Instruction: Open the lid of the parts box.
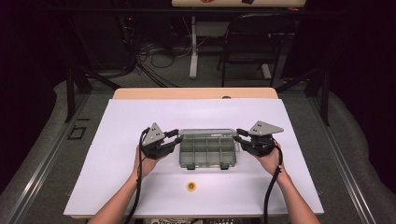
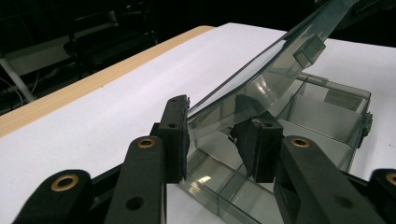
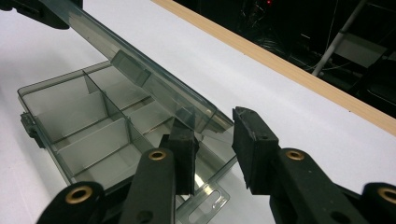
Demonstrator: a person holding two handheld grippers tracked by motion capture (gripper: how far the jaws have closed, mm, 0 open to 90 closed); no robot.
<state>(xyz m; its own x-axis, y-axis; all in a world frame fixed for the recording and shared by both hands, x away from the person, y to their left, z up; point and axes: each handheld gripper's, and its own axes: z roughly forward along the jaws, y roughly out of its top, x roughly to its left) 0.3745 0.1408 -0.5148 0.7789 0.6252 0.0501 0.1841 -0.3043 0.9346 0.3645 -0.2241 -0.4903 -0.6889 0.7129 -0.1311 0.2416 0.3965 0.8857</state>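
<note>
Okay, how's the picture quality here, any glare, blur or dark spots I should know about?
High view: the white table is evenly lit and the surroundings fall to near black. Left gripper view: the raised lid of the clear box carries pale reflections, and the dark background is soft. Right gripper view: a bright glint sits on the box floor.

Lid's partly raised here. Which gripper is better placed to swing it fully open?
Left, probably. The left gripper has the lid corner between its jaws, and the right gripper is similarly placed at the opposite end, so the margin is small.
</note>
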